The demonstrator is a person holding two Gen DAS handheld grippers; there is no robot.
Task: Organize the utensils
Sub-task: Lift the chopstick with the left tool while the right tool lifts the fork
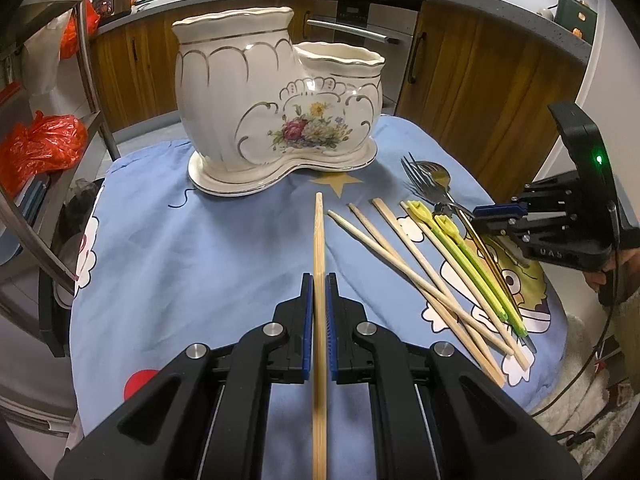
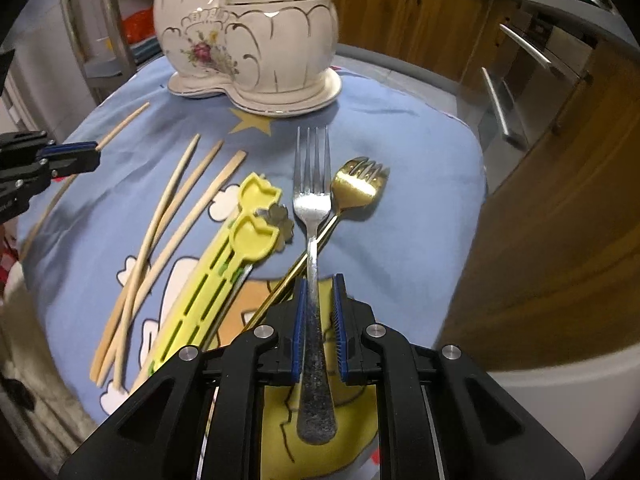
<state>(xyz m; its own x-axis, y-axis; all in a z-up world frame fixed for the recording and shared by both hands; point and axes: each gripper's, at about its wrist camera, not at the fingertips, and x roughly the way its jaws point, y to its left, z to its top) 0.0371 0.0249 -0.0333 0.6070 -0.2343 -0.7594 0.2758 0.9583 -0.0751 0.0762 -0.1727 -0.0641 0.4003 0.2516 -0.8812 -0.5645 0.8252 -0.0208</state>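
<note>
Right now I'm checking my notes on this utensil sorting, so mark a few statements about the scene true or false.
1. The left claw is clamped on a wooden chopstick. True.
2. The ceramic holder already has utensils standing in it. False: none stick out above either of its openings.
3. The silver fork lies between the fingers of the right claw. True.
4. The gold spork sits inside the holder. False: it lies on the blue cloth, its handle crossing under the fork.
5. Three more wooden chopsticks lie on the cloth. True.
</note>
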